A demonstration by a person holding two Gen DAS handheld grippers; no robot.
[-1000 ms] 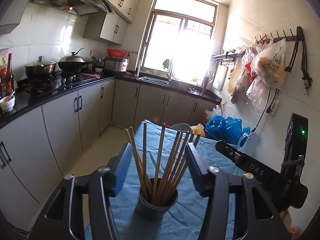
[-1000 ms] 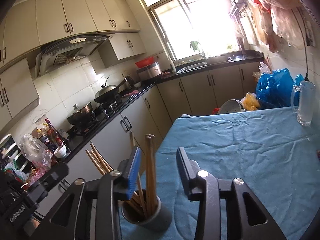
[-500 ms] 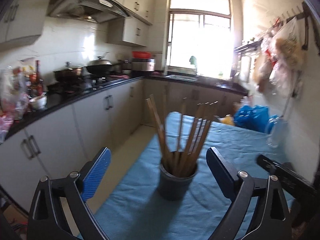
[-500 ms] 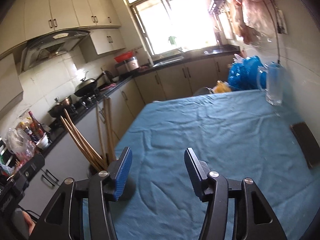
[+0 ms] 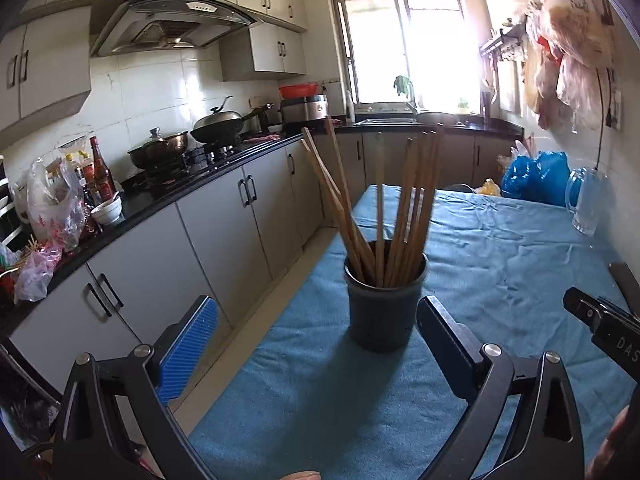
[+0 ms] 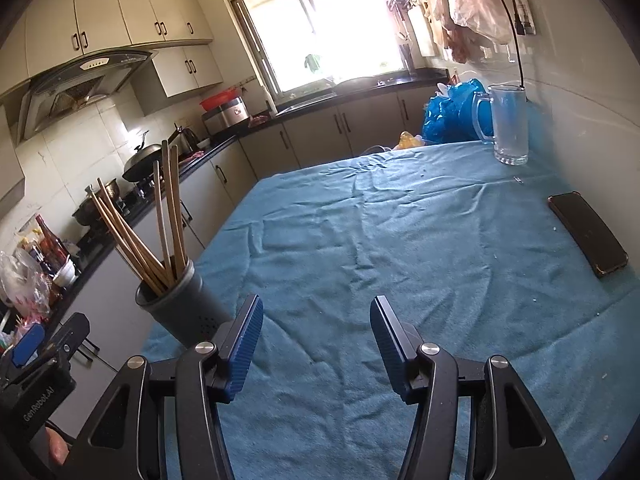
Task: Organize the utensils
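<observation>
A dark grey holder cup point(image 5: 382, 304) stands upright on the blue tablecloth point(image 5: 500, 264) near the table's left edge, with several wooden chopsticks point(image 5: 400, 208) in it. My left gripper point(image 5: 316, 320) is open and empty, drawn back just short of the cup. In the right wrist view the cup point(image 6: 180, 308) and chopsticks point(image 6: 156, 224) stand to the left of my right gripper point(image 6: 316, 320), which is open, empty and over bare cloth point(image 6: 400, 240).
A glass mug point(image 6: 506, 124) stands at the far right of the table by blue plastic bags point(image 6: 452, 108). A dark phone point(image 6: 586, 234) lies near the right wall. Kitchen cabinets and a stove counter point(image 5: 168, 200) run along the left.
Both grippers have pulled back from the cup and opened. The left one let go of the cup; the right one swung right, away from the chopsticks. The cup stays upright.
</observation>
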